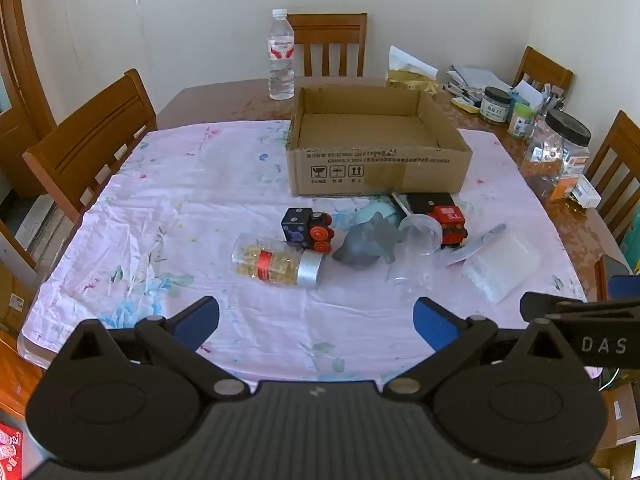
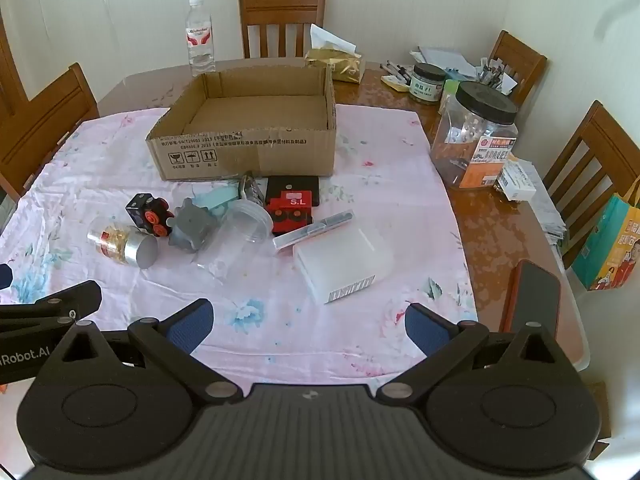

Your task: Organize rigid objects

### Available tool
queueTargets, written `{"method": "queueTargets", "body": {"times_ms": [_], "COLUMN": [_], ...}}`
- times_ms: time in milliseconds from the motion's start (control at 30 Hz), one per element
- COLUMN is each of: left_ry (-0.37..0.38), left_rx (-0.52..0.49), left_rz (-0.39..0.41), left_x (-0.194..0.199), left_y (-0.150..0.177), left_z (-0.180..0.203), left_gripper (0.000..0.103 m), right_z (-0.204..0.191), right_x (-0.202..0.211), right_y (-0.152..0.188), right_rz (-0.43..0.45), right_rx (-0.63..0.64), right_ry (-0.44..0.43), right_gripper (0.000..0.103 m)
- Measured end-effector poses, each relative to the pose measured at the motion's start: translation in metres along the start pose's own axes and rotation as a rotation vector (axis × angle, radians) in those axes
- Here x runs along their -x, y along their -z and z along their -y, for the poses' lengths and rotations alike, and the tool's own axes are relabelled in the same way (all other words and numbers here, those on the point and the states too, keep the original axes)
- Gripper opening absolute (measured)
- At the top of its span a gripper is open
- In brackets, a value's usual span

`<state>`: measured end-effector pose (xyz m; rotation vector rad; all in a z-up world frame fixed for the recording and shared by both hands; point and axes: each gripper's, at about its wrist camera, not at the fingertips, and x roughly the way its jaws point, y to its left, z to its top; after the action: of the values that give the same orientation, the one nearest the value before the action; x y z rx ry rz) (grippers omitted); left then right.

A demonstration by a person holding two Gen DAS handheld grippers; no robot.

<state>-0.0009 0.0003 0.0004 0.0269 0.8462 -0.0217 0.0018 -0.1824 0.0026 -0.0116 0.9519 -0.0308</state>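
Observation:
An open cardboard box (image 1: 376,160) (image 2: 244,152) stands empty on the pink floral cloth (image 1: 192,208). In front of it lie a capsule bottle with silver cap (image 1: 278,261) (image 2: 122,242), a black-and-red toy train (image 1: 308,228) (image 2: 148,212), a grey toy (image 1: 370,242) (image 2: 192,228), a clear cup on its side (image 1: 416,240) (image 2: 240,236), a red "S.L" train (image 1: 450,220) (image 2: 292,208) and a frosted plastic case (image 1: 500,266) (image 2: 344,264). My left gripper (image 1: 316,324) and right gripper (image 2: 308,324) are open and empty, near the table's front edge.
A water bottle (image 1: 281,56) stands behind the box. Jars (image 2: 474,136), pens and a tissue pack (image 2: 336,62) crowd the back right of the table. A phone (image 2: 534,296) lies at the right edge. Wooden chairs (image 1: 92,136) surround the table.

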Motion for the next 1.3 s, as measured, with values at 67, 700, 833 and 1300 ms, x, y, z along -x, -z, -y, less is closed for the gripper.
{"method": "queueTargets", "body": {"times_ms": [67, 700, 833, 1300], "left_ry": [-0.005, -0.006, -0.008, -0.010], "left_rx": [-0.003, -0.002, -0.001, 0.003], "left_rz": [-0.005, -0.008, -0.008, -0.009], "left_x": [0.0000, 0.0020, 0.0025, 0.0029], "left_y": [0.0001, -0.0030, -0.0033, -0.0040], "left_z": [0.0005, 0.0008, 0.0006, 0.0002], "left_gripper": [0.103, 0.103, 0.103, 0.103], "right_z": [0.0004, 0.0019, 0.0015, 0.0002], "right_x": [0.0003, 0.0020, 0.0021, 0.0036], "right_y": [-0.0003, -0.0026, -0.0026, -0.0049], "right_rz": [0.004, 0.018, 0.019, 0.024], "right_rx": [-0.001, -0.008, -0.009, -0.005], "right_ry": [-0.001, -0.004, -0.005, -0.008], "right_gripper": [0.103, 0.103, 0.103, 0.103]}}
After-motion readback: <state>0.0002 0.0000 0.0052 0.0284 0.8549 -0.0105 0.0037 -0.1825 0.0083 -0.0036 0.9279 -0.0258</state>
